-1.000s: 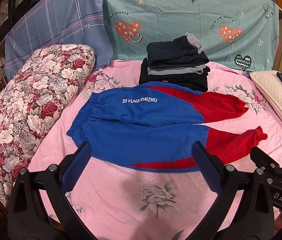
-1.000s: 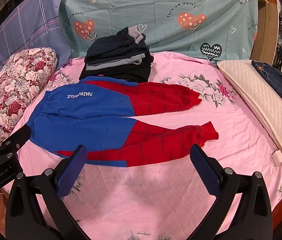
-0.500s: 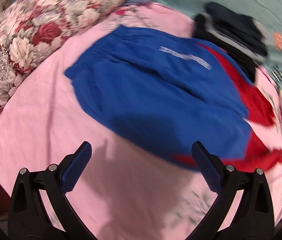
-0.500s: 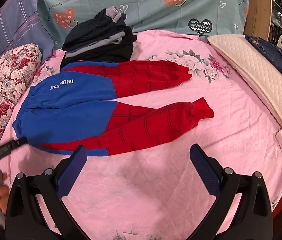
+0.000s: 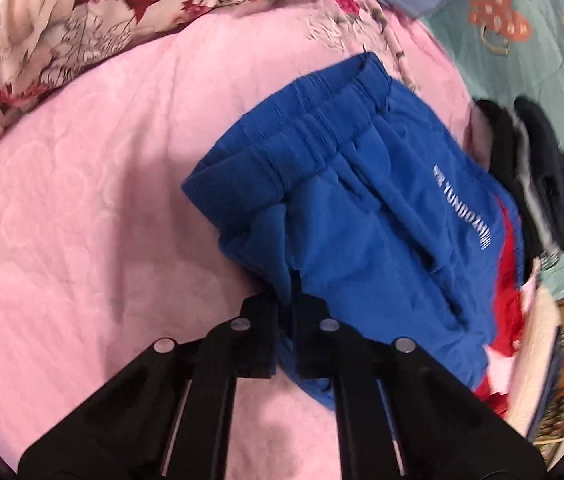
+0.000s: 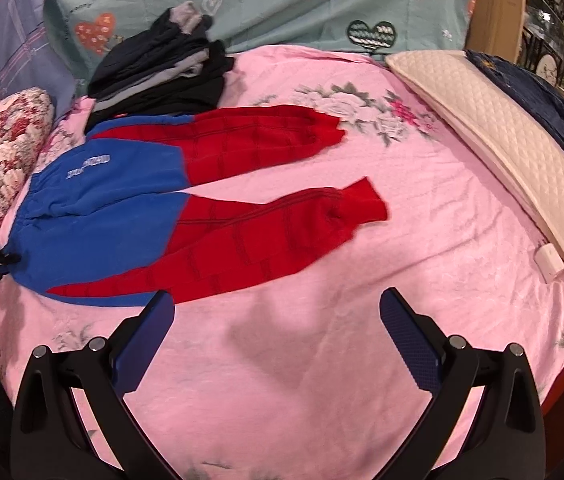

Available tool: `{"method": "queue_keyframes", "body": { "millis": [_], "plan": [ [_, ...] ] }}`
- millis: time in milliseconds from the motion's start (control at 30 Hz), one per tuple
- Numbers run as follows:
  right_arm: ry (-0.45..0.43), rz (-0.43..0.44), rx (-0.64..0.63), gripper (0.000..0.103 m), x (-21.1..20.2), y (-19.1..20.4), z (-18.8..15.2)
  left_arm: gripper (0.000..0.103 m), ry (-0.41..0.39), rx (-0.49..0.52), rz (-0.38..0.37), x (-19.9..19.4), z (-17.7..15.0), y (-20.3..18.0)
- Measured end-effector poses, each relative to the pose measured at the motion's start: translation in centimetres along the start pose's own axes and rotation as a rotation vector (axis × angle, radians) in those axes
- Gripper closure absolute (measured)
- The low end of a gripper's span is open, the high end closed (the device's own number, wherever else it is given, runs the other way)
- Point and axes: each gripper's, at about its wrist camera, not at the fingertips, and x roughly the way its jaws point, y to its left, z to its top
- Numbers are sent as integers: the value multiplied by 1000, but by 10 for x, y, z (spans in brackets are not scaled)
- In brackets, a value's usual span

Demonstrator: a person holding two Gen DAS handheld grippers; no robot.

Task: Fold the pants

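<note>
In the left wrist view the left gripper (image 5: 287, 312) sits at the lower centre of the frame, its jaws having just been closing, and they now pinch a bunched fold of blue cloth at the waist corner of the pants (image 5: 362, 216). The blue top of the pants fills the centre and right of that frame, waistband toward the upper centre, white lettering running down the right side, a strip of red showing at the right edge. The picture is somewhat blurred.

In the right wrist view the pants (image 6: 130, 216) lie flat on the pink bed (image 6: 322, 360), spread across the centre-left: blue top at the left, two red legs reaching toward the centre-right, the legs apart from each other. The left gripper (image 6: 6, 258) shows at the left edge, on the blue corner of the waist. The right gripper (image 6: 278, 332) is at the bottom of the frame, jaws spread wide with nothing between them, above bare sheet just below the lower red leg.

A stack of dark clothes (image 6: 162, 72) sits at the upper left, touching the pants' upper edge. A floral pillow (image 6: 2, 140) lies at the left, a cream pillow (image 6: 522, 184) along the right.
</note>
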Motion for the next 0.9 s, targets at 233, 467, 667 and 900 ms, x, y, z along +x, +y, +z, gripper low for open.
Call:
{"method": "queue_keyframes", "body": {
  "millis": [233, 467, 667, 900],
  "plan": [
    [104, 25, 194, 1, 26, -93, 51, 100, -61, -53, -19, -3, -4, 20],
    [313, 224, 344, 16, 95, -112, 69, 100, -68, -11, 8, -1, -5, 16],
    [392, 297, 360, 23, 116, -71, 54, 100, -69, 2, 20, -2, -5, 16],
    [305, 337, 399, 89, 111, -81, 58, 100, -133, 42, 77, -14, -16, 7]
  ]
}}
